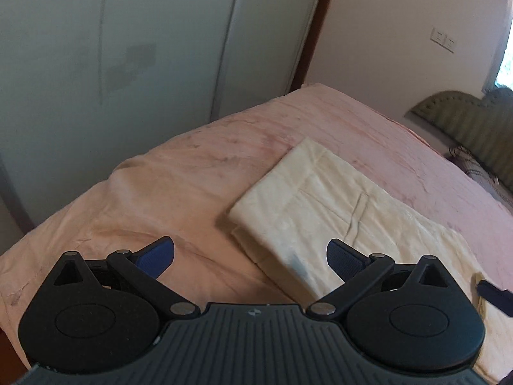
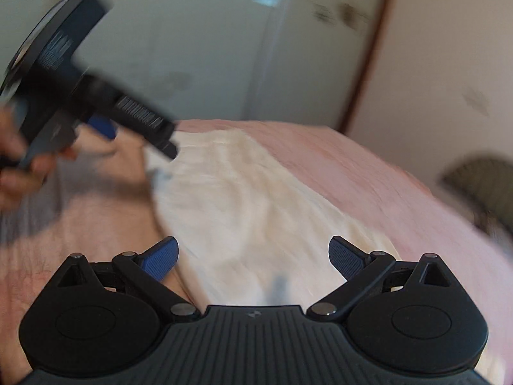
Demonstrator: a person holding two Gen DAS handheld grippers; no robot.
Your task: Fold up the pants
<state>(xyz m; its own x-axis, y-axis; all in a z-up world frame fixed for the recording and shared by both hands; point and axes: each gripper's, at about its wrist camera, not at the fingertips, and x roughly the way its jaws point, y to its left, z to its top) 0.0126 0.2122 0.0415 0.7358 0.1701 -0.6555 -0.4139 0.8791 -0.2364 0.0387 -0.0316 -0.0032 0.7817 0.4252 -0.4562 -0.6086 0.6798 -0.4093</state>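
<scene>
While the cream pants [image 1: 323, 211] lie folded flat on the pink bed [image 1: 179, 173], the left tongs [image 1: 250, 258] hang just above their near corner, fingers spread wide and holding nothing. In the blurred right wrist view, the right tongs [image 2: 253, 258] hover over the pants, fingers equally apart and empty; a hand [image 2: 19, 173] grips the other tool left of the pants.

Bare bedspread [image 1: 166, 173] left of pants [image 1: 323, 205]
</scene>
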